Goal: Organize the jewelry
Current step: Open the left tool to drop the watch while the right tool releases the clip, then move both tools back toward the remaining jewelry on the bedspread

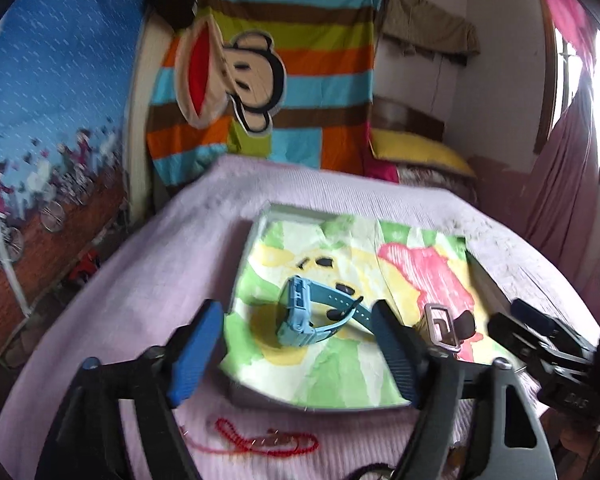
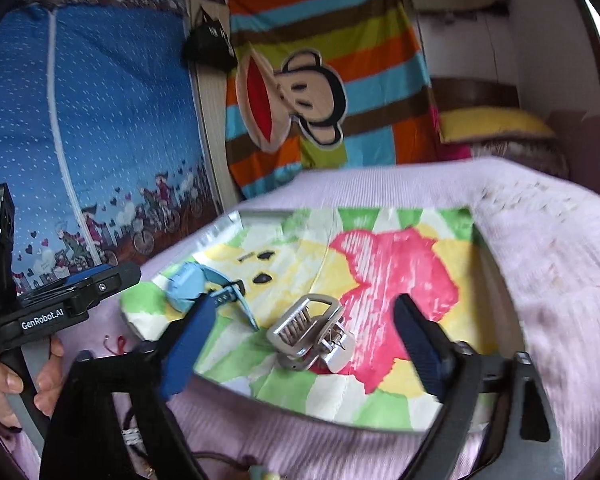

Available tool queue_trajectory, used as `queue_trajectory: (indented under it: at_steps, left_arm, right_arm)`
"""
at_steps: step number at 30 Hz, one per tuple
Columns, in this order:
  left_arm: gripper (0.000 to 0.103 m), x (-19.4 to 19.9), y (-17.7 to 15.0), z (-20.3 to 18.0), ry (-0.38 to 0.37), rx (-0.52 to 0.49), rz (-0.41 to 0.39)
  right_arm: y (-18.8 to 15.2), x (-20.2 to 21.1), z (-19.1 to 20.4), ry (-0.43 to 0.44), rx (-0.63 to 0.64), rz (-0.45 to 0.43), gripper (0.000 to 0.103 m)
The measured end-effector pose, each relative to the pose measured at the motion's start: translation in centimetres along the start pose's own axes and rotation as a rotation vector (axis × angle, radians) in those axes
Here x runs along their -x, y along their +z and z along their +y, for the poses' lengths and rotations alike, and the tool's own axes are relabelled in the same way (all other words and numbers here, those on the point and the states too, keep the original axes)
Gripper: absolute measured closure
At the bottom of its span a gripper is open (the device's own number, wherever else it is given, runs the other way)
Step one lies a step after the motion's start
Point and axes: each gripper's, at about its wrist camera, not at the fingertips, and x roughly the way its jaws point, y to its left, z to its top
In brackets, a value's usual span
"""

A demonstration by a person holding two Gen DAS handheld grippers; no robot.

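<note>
Underneath everything lies a bed covered by a pale pink bedspread, which serves as the work surface. Centred on it sits a shallow grey tray lined with a paper printed in green, yellow and red; it seems to be the collecting place for the jewelry. On the tray's left part lies a light blue wristwatch, tipped on its side with the strap curled. To its right, near the middle, lies a silver metal hair claw clip, apart from the watch. Off the tray, on the bedspread just before its near edge, lies a red bead necklace, probably next to go in.

Both tools are empty, with their tongs spread wide. The left gripper hovers over the tray's near edge, its blue pads either side of the watch without touching it. The right gripper hangs likewise around the clip. The tray's far right is bare, and the bedspread around it is open, giving room to move.
</note>
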Motion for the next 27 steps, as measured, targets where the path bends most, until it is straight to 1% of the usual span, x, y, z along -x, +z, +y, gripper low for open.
queue_trajectory:
  at_steps: [1,2,3,5,6,9,14,20,24,27]
  left_arm:
    - [0.024,0.5,-0.1,0.0,0.004,-0.002,-0.018]
    - [0.021,1.3,-0.3,-0.2,0.005,-0.007,-0.039]
    - [0.015,2.1,-0.5,-0.3,0.007,-0.009,-0.059]
    - [0.007,3.4,-1.0,-0.4,0.012,-0.008,-0.098]
    - [0.005,4.2,-1.3,-0.4,0.01,-0.011,-0.116]
    - [0.002,5.9,-2.1,-0.4,-0.003,-0.019,-0.142]
    - [0.0,8.2,-3.7,-0.4,-0.024,-0.029,-0.169]
    - [0.0,10.1,-6.0,-0.3,-0.05,-0.023,-0.169]
    - [0.0,10.5,-7.2,0.1,-0.057,-0.012,-0.164]
    - [0.0,10.7,-7.9,0.0,-0.051,-0.034,-0.16]
  right_arm:
    - [-0.1,0.8,0.1,0.0,0.003,-0.021,0.004]
    - [-0.1,1.6,0.2,-0.002,0.007,-0.041,0.003]
    - [-0.2,2.5,0.3,-0.004,0.011,-0.059,0.003]
    - [-0.6,4.4,0.5,-0.005,0.021,-0.095,0.002]
    - [-0.7,4.9,0.6,-0.008,0.023,-0.106,0.001]
    - [-1.5,7.4,0.9,-0.024,0.032,-0.15,0.001]
    - [-2.8,10.2,1.1,-0.031,0.034,-0.176,0.001]
    - [-4.4,13.0,1.0,-0.053,0.048,-0.208,0.001]
    - [-5.3,14.1,0.9,-0.059,0.059,-0.203,0.001]
    - [-6.0,14.4,0.8,-0.065,0.066,-0.187,0.001]
